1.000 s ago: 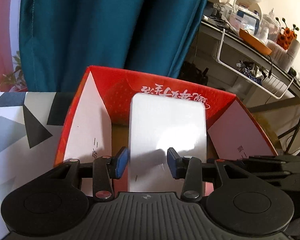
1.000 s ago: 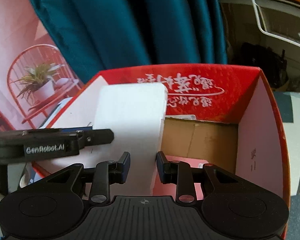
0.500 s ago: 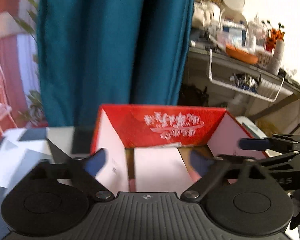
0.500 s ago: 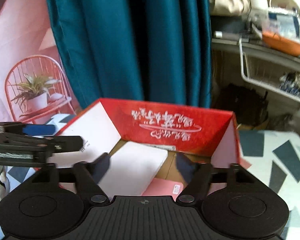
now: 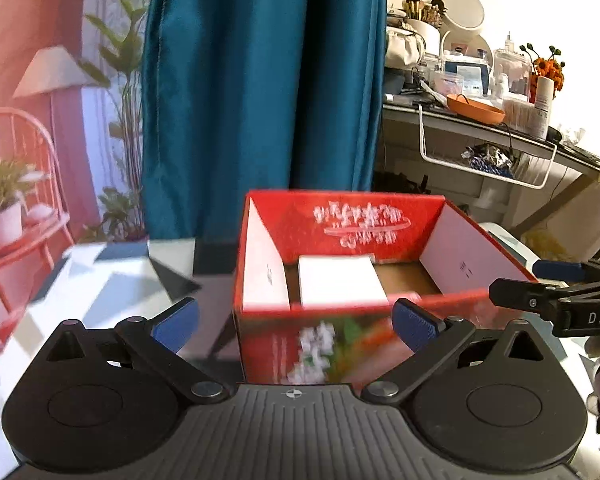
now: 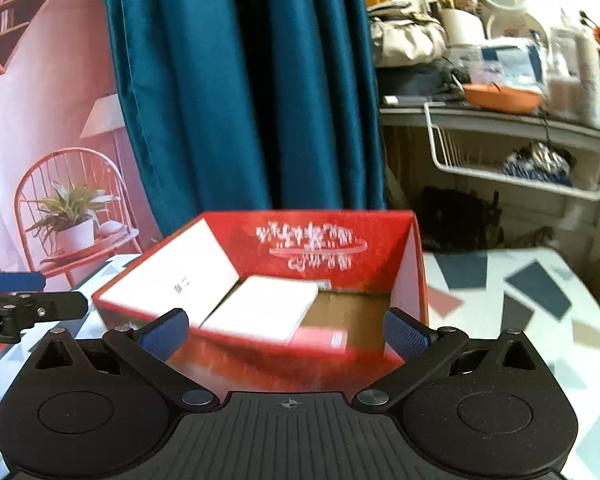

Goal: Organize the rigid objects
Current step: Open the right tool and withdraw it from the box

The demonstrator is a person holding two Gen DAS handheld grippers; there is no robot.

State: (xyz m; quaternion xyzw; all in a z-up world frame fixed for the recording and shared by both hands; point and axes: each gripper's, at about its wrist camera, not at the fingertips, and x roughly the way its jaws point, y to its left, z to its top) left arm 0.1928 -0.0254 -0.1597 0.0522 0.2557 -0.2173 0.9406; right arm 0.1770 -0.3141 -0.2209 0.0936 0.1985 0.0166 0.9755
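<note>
- Red cardboard box sat open-topped on patterned surface, in front of teal curtain.
- White flat slab lay flat inside box, toward far wall, left of middle in left wrist view; same slab seen lying beside left inner flap in right wrist view.
- Small pink item lay on box floor, touching or just beside slab's near edge; too blurred to name.
- Left gripper held back just outside box's near wall, blue fingers spread wide apart, holding nothing.
- Right gripper likewise outside near wall, fingers wide apart, empty.
- Judged: slab placement done, one rigid object stowed.
- Rest of box floor showed bare brown cardboard, so room left for more.
- No further loose objects visible on surface in either view; remaining work could not be told.
- Cluttered shelf at right, well apart from box.
</note>
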